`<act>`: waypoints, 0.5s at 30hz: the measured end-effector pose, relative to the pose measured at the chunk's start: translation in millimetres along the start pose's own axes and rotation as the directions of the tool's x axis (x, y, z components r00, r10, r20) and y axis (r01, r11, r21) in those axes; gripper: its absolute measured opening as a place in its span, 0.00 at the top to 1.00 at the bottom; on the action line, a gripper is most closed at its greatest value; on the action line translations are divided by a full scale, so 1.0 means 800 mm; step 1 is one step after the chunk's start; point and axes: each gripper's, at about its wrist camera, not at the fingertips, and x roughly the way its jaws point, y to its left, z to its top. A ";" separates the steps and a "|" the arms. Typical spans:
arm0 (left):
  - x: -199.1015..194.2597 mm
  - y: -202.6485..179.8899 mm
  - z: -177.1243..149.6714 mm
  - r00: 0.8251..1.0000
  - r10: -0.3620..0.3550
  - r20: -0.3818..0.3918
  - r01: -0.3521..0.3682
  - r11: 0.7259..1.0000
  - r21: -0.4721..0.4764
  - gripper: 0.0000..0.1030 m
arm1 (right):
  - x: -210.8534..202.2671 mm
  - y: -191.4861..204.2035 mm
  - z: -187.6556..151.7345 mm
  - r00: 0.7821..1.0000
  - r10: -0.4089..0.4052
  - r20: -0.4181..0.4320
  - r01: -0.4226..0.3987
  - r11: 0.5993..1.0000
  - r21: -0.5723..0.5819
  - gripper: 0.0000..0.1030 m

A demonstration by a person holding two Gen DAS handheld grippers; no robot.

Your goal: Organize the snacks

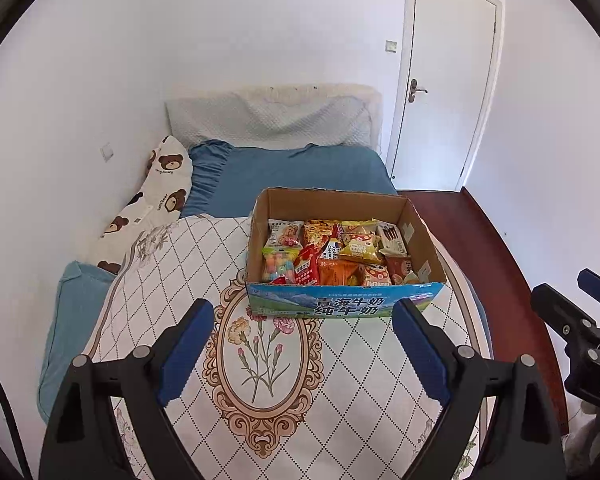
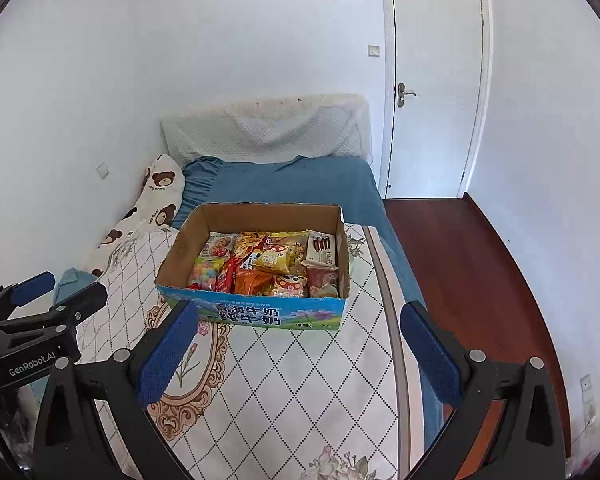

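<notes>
An open cardboard box (image 1: 342, 304) with a blue printed front stands on the bed quilt; it also shows in the right wrist view (image 2: 260, 314). It is filled with several colourful snack packets (image 1: 332, 256) (image 2: 268, 266). My left gripper (image 1: 302, 316) is open and empty, held above the quilt just in front of the box. My right gripper (image 2: 300, 320) is open and empty, also just short of the box front. Each gripper shows at the edge of the other's view, the right gripper (image 1: 576, 300) at right and the left gripper (image 2: 56, 296) at left.
The box sits on a white diamond-pattern quilt (image 1: 284, 380) over a blue sheet (image 1: 292, 176). A bear-print pillow (image 1: 160, 192) lies along the left wall. A grey headboard cushion (image 1: 268, 120) is behind. Red-brown floor (image 2: 472, 264) and a closed white door (image 2: 436, 80) are at right.
</notes>
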 end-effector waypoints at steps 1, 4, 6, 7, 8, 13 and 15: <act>-0.006 -0.001 -0.002 1.000 -0.003 0.002 0.003 1.000 0.000 0.11 | -0.007 0.001 -0.002 1.000 -0.005 0.003 0.005 1.000 -0.004 0.00; -0.020 -0.004 -0.009 1.000 0.007 0.009 -0.007 1.000 0.011 0.11 | -0.021 0.001 -0.006 1.000 -0.007 0.010 0.007 1.000 -0.008 0.00; -0.025 -0.007 -0.013 1.000 0.003 0.007 -0.003 1.000 0.016 0.11 | -0.030 0.000 -0.008 1.000 -0.007 0.015 0.007 1.000 -0.009 0.00; -0.027 -0.009 -0.015 1.000 0.002 0.006 -0.002 1.000 0.018 0.11 | -0.033 0.000 -0.008 1.000 -0.008 0.018 0.009 1.000 -0.010 0.00; -0.028 -0.010 -0.017 1.000 0.000 0.005 0.000 1.000 0.020 0.11 | -0.038 0.001 -0.010 1.000 -0.008 0.021 0.009 1.000 -0.011 0.00; -0.027 -0.013 -0.023 1.000 0.015 0.002 -0.015 1.000 0.026 0.11 | -0.038 0.000 -0.012 1.000 -0.004 0.020 0.004 1.000 -0.007 0.00; -0.022 -0.016 -0.023 1.000 0.023 0.001 -0.023 0.999 0.026 0.11 | -0.036 -0.002 -0.012 1.000 -0.006 0.021 0.007 1.000 -0.004 0.00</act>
